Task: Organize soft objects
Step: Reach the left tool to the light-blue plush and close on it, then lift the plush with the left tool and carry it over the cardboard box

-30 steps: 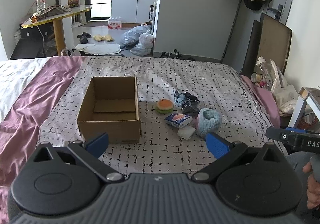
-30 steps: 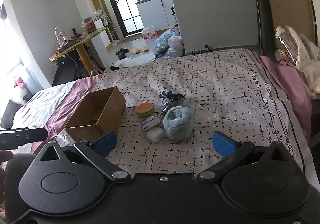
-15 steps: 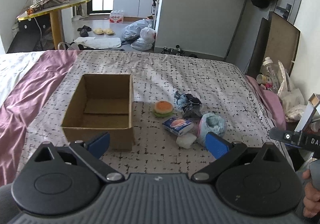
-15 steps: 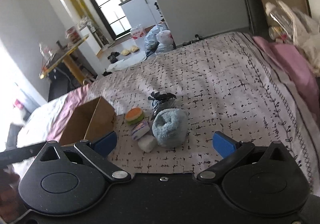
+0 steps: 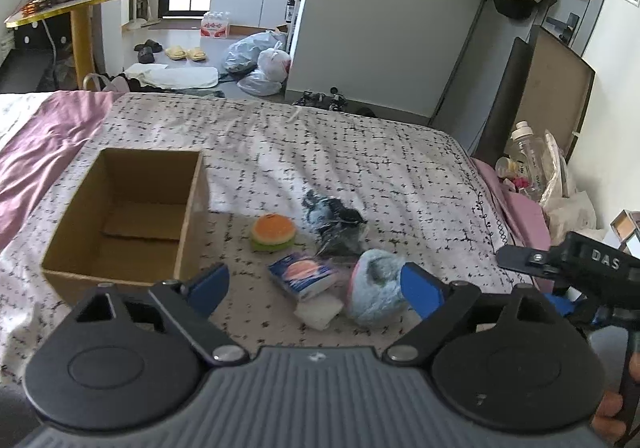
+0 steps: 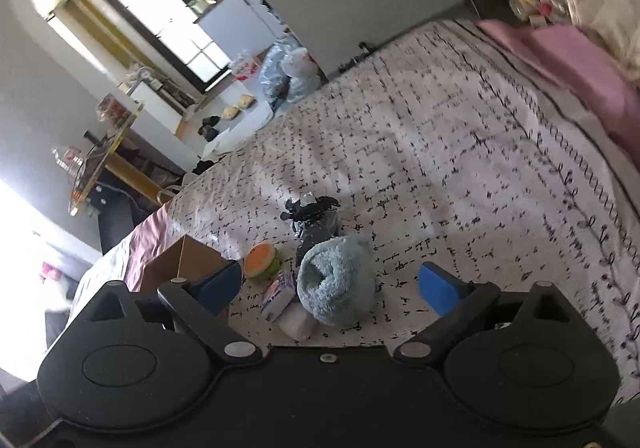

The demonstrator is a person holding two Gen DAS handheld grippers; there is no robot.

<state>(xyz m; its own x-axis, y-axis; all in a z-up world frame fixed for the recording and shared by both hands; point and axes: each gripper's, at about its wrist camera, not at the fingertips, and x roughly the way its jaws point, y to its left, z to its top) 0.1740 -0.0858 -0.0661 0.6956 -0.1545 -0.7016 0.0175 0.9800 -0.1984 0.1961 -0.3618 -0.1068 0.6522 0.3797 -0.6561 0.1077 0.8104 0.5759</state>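
Observation:
An empty cardboard box [image 5: 120,216] stands on the patterned bedspread [image 5: 340,152] at the left. To its right lie a burger-shaped soft toy [image 5: 273,234], a dark crumpled bundle [image 5: 336,224], a small blue-and-white packet [image 5: 304,274], a white pad [image 5: 318,312] and a fluffy light-blue slipper [image 5: 376,292]. My left gripper [image 5: 316,286] is open and empty, just short of the packet. My right gripper [image 6: 330,288] is open and empty, tilted, with the slipper [image 6: 334,280] between its fingers' line of sight. The box [image 6: 180,264] shows at its left.
The right gripper's body [image 5: 580,264] shows at the right edge of the left wrist view. A pink sheet [image 5: 44,144] lies left of the box. Bottles and bags [image 5: 536,172] sit beside the bed at right. Plastic bags [image 5: 260,64] lie on the floor beyond.
Both grippers have moved forward toward the soft things. The right gripper has rolled, so its view is tilted. Jaws stay open.

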